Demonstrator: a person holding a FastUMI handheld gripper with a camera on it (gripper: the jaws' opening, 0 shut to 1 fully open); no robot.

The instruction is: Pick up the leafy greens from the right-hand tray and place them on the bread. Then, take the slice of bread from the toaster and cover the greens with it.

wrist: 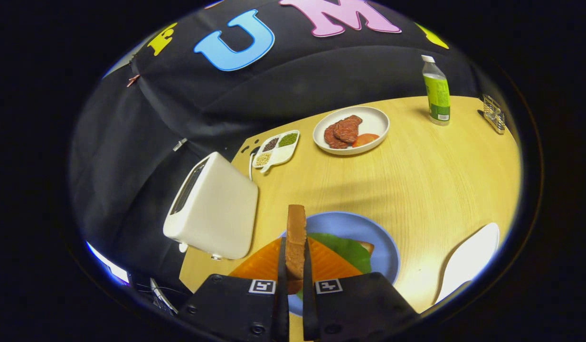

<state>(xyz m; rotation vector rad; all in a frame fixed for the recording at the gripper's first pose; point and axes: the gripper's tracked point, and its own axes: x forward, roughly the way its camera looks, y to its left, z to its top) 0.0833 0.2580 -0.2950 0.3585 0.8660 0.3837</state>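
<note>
1. Between the two fingers, the claw (295, 266) is clamped on a slice of bread (296, 237); both fingers press its flat faces, and the slice stands upright on edge, its brown crust toward the camera.
2. Just beyond the fingers, at 12 o'clock from the claw, a blue plate (378, 237) sits on the wooden desk (416, 180). The held slice hangs above the plate's near-left part.
3. On that plate lie the leafy greens (345, 247), a flat green leaf spread over another slice, of which a small pale corner (367, 246) peeks out at the leaf's far right. Whether the held slice touches the leaf I cannot tell.
4. At 10 o'clock from the claw, a white toaster (217, 209) stands near the desk's left edge, tilted in this view, its slot on the left side.
5. At 3 o'clock from the plate, a white dish (468, 259) lies near the desk's near-right edge, partly cut off.
6. Farther, at 12 o'clock from the toaster, a small white divided tray (276, 151) holds dark, green and pale grains in separate compartments.
7. Beside it, at 3 o'clock, a white round plate (376, 124) carries reddish-brown meat slices (343, 132) and an orange-red piece (365, 139).
8. Farthest, at 1 o'clock from the claw, a green-labelled bottle (436, 92) with a white cap stands upright, with a small metal object (493, 114) at the desk's far-right corner.
</note>
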